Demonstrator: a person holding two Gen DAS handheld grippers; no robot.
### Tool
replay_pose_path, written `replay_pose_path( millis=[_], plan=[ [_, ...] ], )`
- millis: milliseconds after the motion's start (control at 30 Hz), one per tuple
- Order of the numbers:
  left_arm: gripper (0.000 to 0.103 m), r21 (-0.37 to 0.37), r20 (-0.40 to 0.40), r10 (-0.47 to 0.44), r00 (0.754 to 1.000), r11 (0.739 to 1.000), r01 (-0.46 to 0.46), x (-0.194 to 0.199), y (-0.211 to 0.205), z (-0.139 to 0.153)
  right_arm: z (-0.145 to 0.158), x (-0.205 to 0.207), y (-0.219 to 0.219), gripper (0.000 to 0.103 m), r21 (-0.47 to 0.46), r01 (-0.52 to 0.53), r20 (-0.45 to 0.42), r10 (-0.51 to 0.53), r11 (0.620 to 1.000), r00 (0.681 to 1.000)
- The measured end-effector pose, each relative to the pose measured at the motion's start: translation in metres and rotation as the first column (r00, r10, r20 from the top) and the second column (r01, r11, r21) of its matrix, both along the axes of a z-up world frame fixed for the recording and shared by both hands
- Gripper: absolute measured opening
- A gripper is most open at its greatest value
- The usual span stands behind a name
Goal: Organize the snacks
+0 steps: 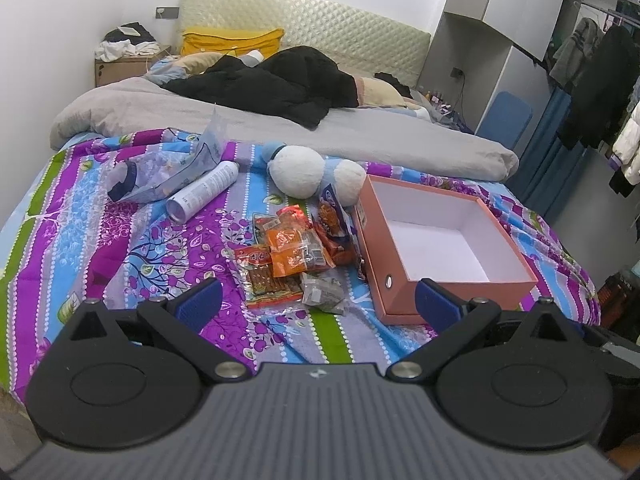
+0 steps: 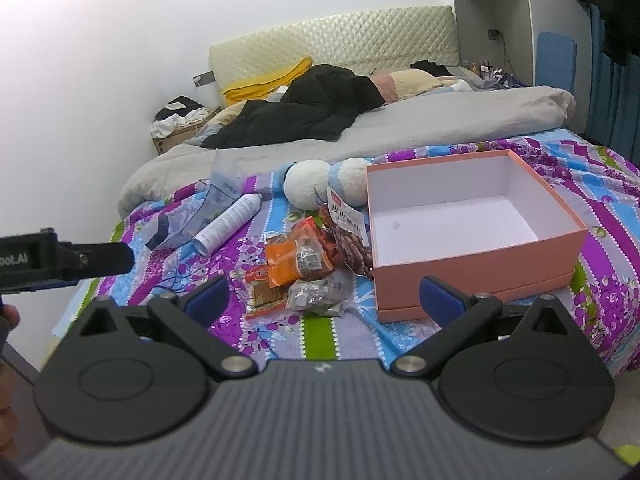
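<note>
Hovering both grippers (image 1: 318, 304) (image 2: 324, 300) wide-jawed and empty short of the snacks (image 1: 294, 256), you risked snagging bedspread (image 1: 120, 240) or nudging the box (image 1: 452, 276).

The left gripper (image 1: 318, 304) hovers with its blue-padded fingers (image 1: 200, 304) spread wide, holding nothing. Beyond it, a pile of snack packets (image 1: 294, 258) lies on the floral bedspread (image 1: 120, 248), touching the left side of an open pink box (image 1: 442, 246). A white plush toy (image 1: 298, 172) and a white spray can (image 1: 204, 190) lie behind the pile.

The box (image 1: 448, 280) is salmon-pink outside, white inside. The bedspread (image 1: 120, 240) shows purple, blue and green floral stripes. Snack packets (image 1: 294, 250) are mostly orange.
</note>
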State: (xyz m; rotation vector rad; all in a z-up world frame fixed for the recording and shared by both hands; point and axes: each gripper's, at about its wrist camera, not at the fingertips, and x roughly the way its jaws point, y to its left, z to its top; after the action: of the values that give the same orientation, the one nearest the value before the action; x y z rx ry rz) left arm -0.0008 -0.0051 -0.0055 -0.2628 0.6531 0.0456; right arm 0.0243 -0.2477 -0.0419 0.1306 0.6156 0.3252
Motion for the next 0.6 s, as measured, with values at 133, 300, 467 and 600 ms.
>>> replay_pose_path(
  millis=[133,300,467,600],
  plan=[
    [0.103,0.002,0.001,-0.006,1.0,1.0,0.006,-0.001,0.0002,-0.0008,-0.0013,-0.0011,0.0008,0.103,-0.01,-0.019,0.001,0.019,1.0,1.0],
    [0.103,0.003,-0.009,0.003,1.0,1.0,-0.003,-0.0002,0.0033,-0.0033,-0.0025,-0.0011,0.0029,0.103,-0.005,-0.031,-0.01,0.031,0.999,0.999],
    [0.103,-0.002,-0.015,0.005,1.0,1.0,-0.005,0.0036,0.0047,-0.0067,-0.0032,0.0003,0.0048,0.103,-0.01,-0.035,-0.02,0.035,0.999,0.999],
    [0.103,-0.006,-0.033,-0.004,0.999,1.0,0.004,0.0085,0.0058,-0.0103,-0.0055,0.0036,0.0069,0.103,0.001,-0.053,-0.042,0.053,0.999,0.998]
  ],
)
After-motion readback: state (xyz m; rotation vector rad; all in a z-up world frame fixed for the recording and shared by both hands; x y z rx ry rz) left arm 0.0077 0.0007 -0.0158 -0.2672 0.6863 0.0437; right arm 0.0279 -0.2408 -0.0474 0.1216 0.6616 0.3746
